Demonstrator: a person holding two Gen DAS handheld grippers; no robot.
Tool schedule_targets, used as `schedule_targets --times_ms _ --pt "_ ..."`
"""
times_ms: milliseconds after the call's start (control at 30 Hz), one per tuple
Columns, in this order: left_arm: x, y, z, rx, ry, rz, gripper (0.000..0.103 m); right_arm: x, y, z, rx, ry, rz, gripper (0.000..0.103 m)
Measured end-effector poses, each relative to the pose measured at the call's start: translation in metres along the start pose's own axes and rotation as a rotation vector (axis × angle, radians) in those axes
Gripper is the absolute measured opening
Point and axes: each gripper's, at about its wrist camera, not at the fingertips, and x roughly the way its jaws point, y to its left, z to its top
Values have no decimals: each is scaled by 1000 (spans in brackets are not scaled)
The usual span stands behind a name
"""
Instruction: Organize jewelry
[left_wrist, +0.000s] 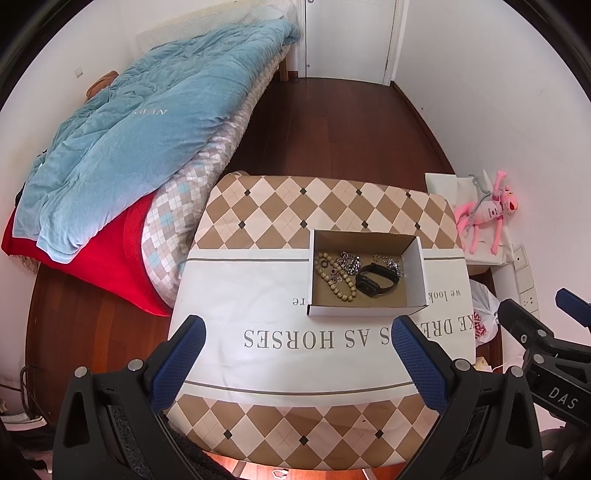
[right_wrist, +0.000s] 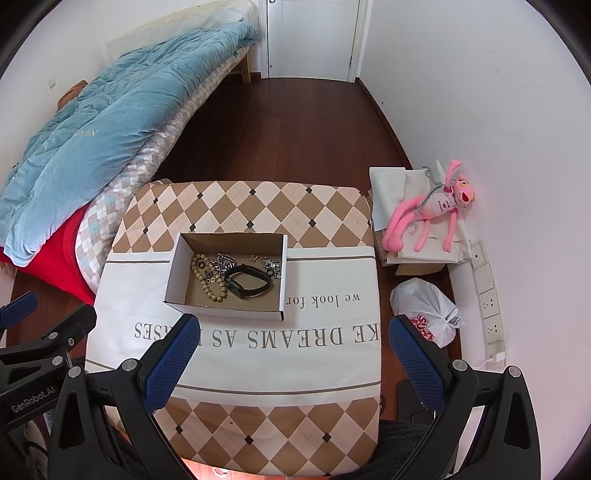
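A small open cardboard box (left_wrist: 419, 275) (right_wrist: 173, 277) stands on the cloth-covered table. Inside lie a wooden bead bracelet (left_wrist: 334, 278) (right_wrist: 210, 278), a silver chain (left_wrist: 351, 262) (right_wrist: 225, 261), a black watch band (left_wrist: 376, 282) (right_wrist: 247, 284) and small silver pieces (left_wrist: 393, 264) (right_wrist: 271, 264). My left gripper (left_wrist: 299, 336) is open and empty, held above the table in front of the box. My right gripper (right_wrist: 293, 332) is open and empty, in front of the box and to its right. Each gripper shows at the edge of the other's view.
The table (left_wrist: 258, 369) (right_wrist: 332, 369) wears a checked cloth with printed words. A bed with a blue quilt (left_wrist: 147, 122) (right_wrist: 92, 129) lies left. A pink plush toy (right_wrist: 432, 210), a white plastic bag (right_wrist: 428, 310) and wall sockets (right_wrist: 489, 302) sit right. A white door (right_wrist: 310, 37) is at the back.
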Motion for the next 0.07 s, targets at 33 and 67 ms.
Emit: schedule_targets --times_ms 33,67 --pt "0 0 0 1 0 -4 103 0 1 1 -1 0 -1 103" --pt "0 0 0 2 1 -10 103 0 0 1 0 1 1 103"
